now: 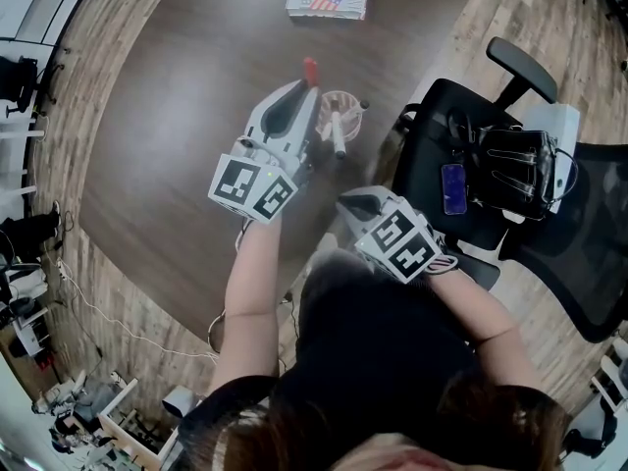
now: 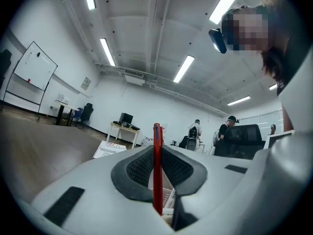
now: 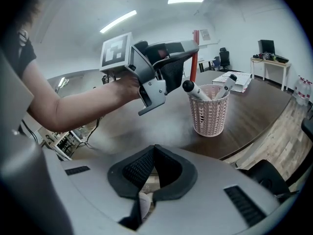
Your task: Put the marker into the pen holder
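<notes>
Two markers (image 3: 195,90) occupy the pen holder (image 3: 210,115); left gripper (image 1: 303,94) clenches a red marker (image 2: 157,170), right gripper's (image 3: 153,150) fingers (image 3: 139,168) clenched together.

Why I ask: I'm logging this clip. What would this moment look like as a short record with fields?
left gripper: shut on the red marker, which stands upright and pokes above the jaws
marker position: raised next to the pen holder, not inside it
pen holder: pink mesh cup, upright on the dark table, near its edge
holder contents: white markers leaning out over the rim
right gripper: jaws together, nothing between them, held back from the holder
task state: marker not yet in the holder
</notes>
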